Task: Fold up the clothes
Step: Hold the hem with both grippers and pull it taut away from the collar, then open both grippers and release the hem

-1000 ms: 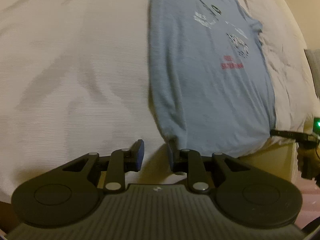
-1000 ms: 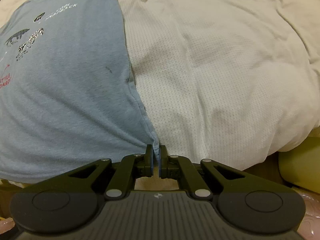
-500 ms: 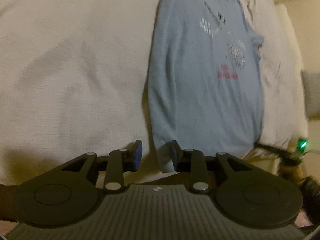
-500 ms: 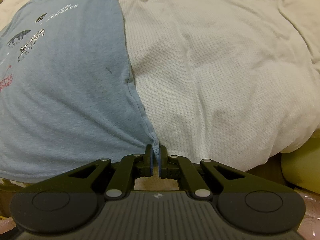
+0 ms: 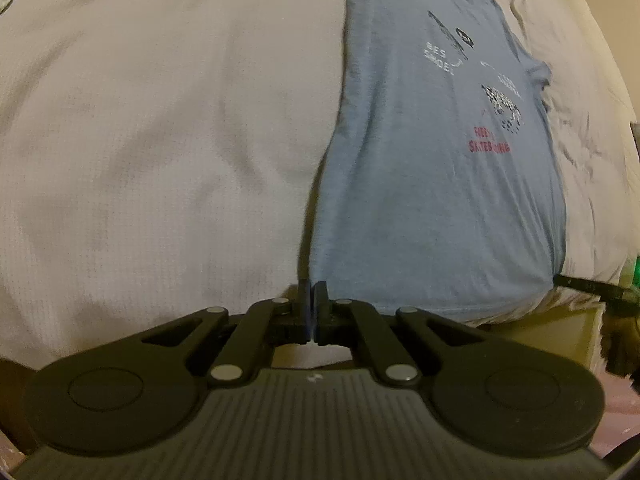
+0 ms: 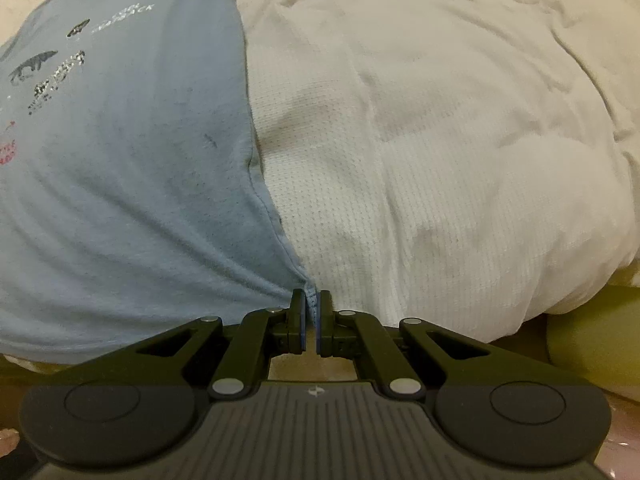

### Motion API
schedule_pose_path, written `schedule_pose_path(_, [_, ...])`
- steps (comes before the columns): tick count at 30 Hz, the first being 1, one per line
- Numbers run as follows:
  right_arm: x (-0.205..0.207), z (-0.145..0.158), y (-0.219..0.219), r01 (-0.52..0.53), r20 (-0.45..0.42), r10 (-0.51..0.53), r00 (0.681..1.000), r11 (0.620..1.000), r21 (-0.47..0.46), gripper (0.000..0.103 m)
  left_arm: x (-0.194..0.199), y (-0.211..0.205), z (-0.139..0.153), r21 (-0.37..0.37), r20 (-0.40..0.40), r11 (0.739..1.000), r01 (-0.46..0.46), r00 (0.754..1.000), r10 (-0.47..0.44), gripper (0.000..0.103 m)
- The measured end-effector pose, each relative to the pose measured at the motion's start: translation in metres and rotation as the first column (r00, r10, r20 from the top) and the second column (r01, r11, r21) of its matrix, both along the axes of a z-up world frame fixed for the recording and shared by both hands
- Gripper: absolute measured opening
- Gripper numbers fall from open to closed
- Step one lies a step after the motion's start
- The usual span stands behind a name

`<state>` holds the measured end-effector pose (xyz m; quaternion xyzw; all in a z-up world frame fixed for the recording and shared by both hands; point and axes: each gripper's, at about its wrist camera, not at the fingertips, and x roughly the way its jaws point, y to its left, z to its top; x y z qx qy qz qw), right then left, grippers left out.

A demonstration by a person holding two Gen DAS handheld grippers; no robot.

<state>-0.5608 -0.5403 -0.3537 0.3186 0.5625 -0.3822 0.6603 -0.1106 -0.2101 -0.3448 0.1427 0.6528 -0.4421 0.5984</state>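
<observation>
Since a second ago: left gripper has gone from spread wide beside the hem corner to pinched together on it. Right gripper unchanged, clamped on the opposite hem corner. Blue T-shirt lies flat, print up, full length along the white bedspread; the visible sleeve lies flat, no crease showing. Judgement: both bottom corners secured, no fold in the shirt as it lies; every fold remains to be made.
</observation>
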Motion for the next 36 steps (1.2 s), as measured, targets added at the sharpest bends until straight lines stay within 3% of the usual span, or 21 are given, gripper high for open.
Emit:
schedule_pose_path(4, [-0.001,0.009,0.002,-0.007,-0.011,0.007,1.000,1.000,-0.030,0.000,-0.006,-0.001,-0.002,0.011,0.002,0.999,0.040,0.999,-0.040,0.000])
schedule_pose_path(15, [0.003,-0.002,-0.008,0.004,-0.010,-0.004,1.000,1.000,0.027,0.000,-0.005,-0.001,-0.003,0.051,0.038,0.995,0.080,0.996,-0.082,0.000])
schedule_pose_path(17, [-0.001,0.003,-0.008,0.034,-0.019,-0.034,0.999,0.999,0.019,0.012,-0.005,0.000,0.000,0.054,0.049,0.995,0.083,0.995,-0.086,0.000])
schedule_pose_path(18, [-0.003,0.006,-0.007,0.049,-0.023,-0.048,0.999,0.999,0.015,0.024,-0.007,0.000,0.003,0.059,0.061,0.994,0.088,0.994,-0.091,0.000])
schedule_pose_path(21, [-0.008,0.018,-0.005,0.090,-0.014,-0.090,0.996,0.996,0.002,0.025,-0.009,0.000,0.012,0.073,0.093,0.994,0.087,0.991,-0.094,0.000])
schedule_pose_path(26, [-0.015,0.048,0.014,0.099,0.107,-0.096,0.990,0.995,-0.015,0.025,-0.018,0.001,0.031,0.048,0.122,0.995,0.086,0.988,-0.092,0.000])
schedule_pose_path(33, [0.028,0.031,0.050,-0.024,0.163,0.011,0.987,0.996,0.081,0.026,-0.050,0.005,0.049,0.003,0.153,0.993,0.122,0.981,-0.121,0.003])
schedule_pose_path(36, [0.035,0.043,0.075,-0.050,0.160,0.035,0.987,0.994,0.092,0.045,-0.064,0.006,0.066,-0.004,0.202,0.989,0.149,0.969,-0.145,0.015])
